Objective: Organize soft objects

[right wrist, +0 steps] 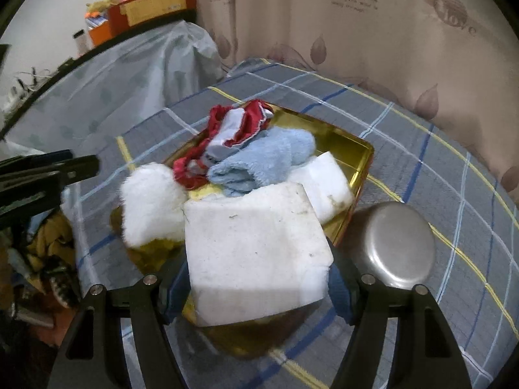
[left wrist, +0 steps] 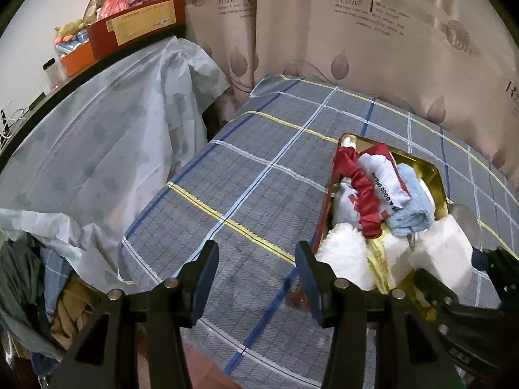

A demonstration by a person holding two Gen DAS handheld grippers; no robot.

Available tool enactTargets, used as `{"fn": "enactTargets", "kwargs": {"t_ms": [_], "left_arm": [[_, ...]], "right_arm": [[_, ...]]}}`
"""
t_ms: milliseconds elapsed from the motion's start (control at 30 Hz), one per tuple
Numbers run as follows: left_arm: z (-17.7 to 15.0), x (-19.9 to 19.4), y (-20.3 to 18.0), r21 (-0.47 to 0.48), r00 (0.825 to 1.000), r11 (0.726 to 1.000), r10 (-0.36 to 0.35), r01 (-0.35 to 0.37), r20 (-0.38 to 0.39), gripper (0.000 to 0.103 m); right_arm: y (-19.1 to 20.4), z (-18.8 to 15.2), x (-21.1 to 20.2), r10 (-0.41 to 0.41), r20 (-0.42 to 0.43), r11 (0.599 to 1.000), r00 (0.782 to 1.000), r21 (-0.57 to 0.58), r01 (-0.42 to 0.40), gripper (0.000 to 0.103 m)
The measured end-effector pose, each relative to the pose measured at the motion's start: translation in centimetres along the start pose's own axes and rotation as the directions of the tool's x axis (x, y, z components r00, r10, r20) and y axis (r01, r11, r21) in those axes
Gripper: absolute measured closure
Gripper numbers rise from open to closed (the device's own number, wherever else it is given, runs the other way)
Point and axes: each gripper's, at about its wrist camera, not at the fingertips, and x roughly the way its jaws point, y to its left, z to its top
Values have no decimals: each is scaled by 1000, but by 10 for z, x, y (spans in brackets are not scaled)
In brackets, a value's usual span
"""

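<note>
the bed's plaid sheet (right wrist: 421, 149) takes up most of the room in front of me, and on it sits the gold tray (right wrist: 350, 149), already crowded with soft things. a steel bowl (right wrist: 394, 246) lies upside down just beside the tray's right wall. inside the tray i see a fluffy white piece (right wrist: 149, 204) hanging over the left rim, a rolled blue towel (right wrist: 259, 162) in the middle, a red and white cloth (right wrist: 233, 129) bunched at the back, and one white foam block (right wrist: 327, 181) by the right wall.

the right gripper (right wrist: 259, 291) holds a second white sponge block (right wrist: 256, 253), jaws clamped on its sides, above the tray's near end. the left gripper (left wrist: 256, 272) hangs wide and empty over the sheet, left of the tray.

this looks like the placing step. next, i'd guess, the block needs lowering into the near gap beside the fluffy piece before the jaws let go.
</note>
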Motion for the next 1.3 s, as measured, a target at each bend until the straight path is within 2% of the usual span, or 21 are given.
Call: {"fn": "enactTargets", "kwargs": {"t_ms": [267, 567, 633, 833, 867, 933, 1300], "left_arm": [[-1, -1, -1, -4, 1000, 1000, 5, -5, -2, 53], [-3, -1, -2, -8, 1000, 1000, -3, 3, -11, 53], [-3, 0, -3, -11, 1000, 1000, 3, -3, -14, 53], [-4, -3, -5, -5, 1000, 1000, 1, -1, -6, 53], [-4, -3, -5, -7, 1000, 1000, 0, -1, -6, 53], [-4, -3, -6, -6, 1000, 1000, -2, 2, -9, 53], [-5, -10, -14, 7, 1000, 1000, 8, -8, 9, 53]], "right_arm": [[10, 5, 21, -27, 4, 1000, 1000, 2, 27, 33], [19, 3, 14, -37, 21, 999, 999, 28, 36, 20], [22, 2, 11, -25, 28, 999, 999, 40, 24, 16], [26, -4, -2, -59, 43, 997, 997, 48, 57, 15], [24, -5, -7, -65, 47, 996, 997, 66, 62, 14], [20, -9, -15, -71, 62, 993, 996, 95, 65, 3], [1, -38, -59, -146, 128, 963, 981, 244, 112, 2]]}}
